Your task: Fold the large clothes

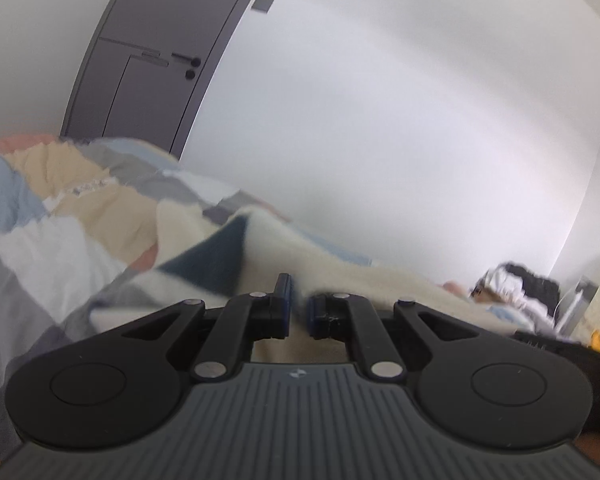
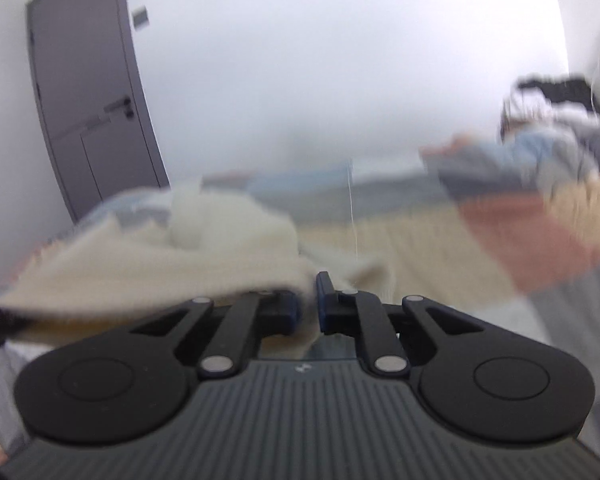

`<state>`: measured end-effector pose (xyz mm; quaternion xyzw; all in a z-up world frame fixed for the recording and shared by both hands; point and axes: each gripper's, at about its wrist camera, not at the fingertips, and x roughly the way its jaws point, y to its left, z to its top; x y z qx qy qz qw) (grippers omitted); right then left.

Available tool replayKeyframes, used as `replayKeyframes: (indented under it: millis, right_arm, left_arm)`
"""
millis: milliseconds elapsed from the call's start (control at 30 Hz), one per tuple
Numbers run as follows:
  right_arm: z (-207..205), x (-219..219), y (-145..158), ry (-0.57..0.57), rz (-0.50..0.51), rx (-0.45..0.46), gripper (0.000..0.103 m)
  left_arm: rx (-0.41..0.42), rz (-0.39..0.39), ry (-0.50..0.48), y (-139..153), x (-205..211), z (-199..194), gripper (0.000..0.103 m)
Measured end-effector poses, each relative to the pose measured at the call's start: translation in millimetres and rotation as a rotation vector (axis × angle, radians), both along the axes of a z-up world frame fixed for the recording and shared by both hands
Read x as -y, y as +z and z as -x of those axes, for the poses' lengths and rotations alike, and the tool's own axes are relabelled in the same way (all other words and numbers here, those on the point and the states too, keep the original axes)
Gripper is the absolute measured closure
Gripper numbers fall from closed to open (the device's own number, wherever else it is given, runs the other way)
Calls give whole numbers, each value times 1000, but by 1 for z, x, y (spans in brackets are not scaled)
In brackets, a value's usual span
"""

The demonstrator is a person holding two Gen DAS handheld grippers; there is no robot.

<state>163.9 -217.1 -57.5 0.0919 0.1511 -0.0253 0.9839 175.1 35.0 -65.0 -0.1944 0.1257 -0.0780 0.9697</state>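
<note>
White plain wall (image 1: 380,100) across most of both views; grey flat door (image 1: 148,60) with dark lever handle (image 1: 186,59) at upper left of each frame, small grey wall plate (image 1: 262,3) just beside its frame. Below, patchwork bed cover (image 1: 60,200) in beige, blue, grey, white and terracotta blocks, filling the left of the left wrist view and the right of the right wrist view, heavily smeared in the latter. On top, cream fuzzy knitted garment (image 1: 340,276) with a dark teal patch, stretched across the middle of the left wrist view, bunched at centre left in the right wrist view (image 2: 160,256). Black-and-white jumble (image 1: 512,280) at right edge, too blurred to name. Thin pale thread (image 2: 352,216) hanging upright at centre of the right wrist view.

Left gripper (image 1: 299,312), black with blue pads: jaws drawn nearly together, clamped on cream knit, fabric edge visible in the narrow slot. Right gripper (image 2: 309,308): jaws likewise nearly closed, pinching a fold of the same cream cloth, which drapes over its left finger and hides that tip. Lower edges cut off by the ribbed grey gripper bodies.
</note>
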Motion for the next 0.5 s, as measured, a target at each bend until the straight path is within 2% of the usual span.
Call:
replayKeyframes:
  millis: [67,133,367,500]
  right_arm:
    - [-2,6,35,24,14,90,91]
    - [-5,17,75,73,-36,182,91]
    - [-14,21,198,186,-58,340,93]
    - [-6,24,260,223,-79,436,93]
  left_arm:
    - [38,10,11,29,3,0,93]
    - [76,25,23,62,3,-1,93]
    - [222,63,50,186,-9,8,93]
    - [319,57,66,258,-12,28,93]
